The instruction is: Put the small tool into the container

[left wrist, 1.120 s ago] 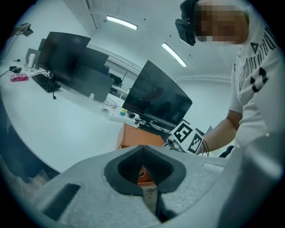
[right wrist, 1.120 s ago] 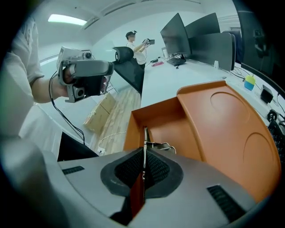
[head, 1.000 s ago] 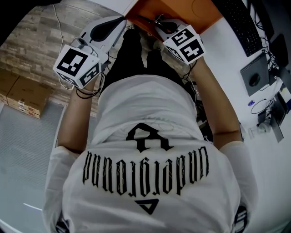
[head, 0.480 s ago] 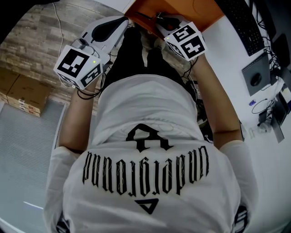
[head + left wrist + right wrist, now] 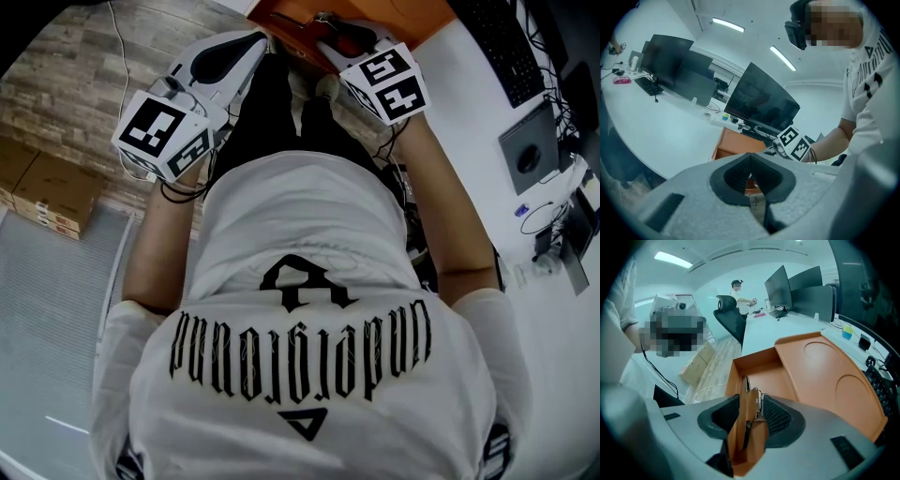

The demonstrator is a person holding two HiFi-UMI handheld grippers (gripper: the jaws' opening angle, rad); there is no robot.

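The grey left gripper (image 5: 751,157) sits at the left of the head view. It is clenched on nothing, its dark ribbed pads meeting edge to edge. Its tip is near the left corner of the container, and by my judgement it has no share in this step.

To its right, on the white desk (image 5: 478,122), lies the flat orange plastic container (image 5: 761,378). It has a deep rectangular compartment at the near-left end and a shallower part with round recesses beside it. What shows of the compartment is bare.

Over the compartment's near edge is the small tool with tan-orange handles and a silvery metal hinge (image 5: 751,420). It stands on end, slightly tilted, between the jaws of the grey right gripper (image 5: 751,399). Those jaws have just been opening and now stand released. A gap shows between the left pad and the tool. Whether the right pad touches the metal part I cannot tell.

As I judge it, the carry is done and the letting-go is under way. The tool is not yet seen lying in the compartment. What is left is for it to drop clear of the pads onto the compartment floor and for the right gripper to draw away
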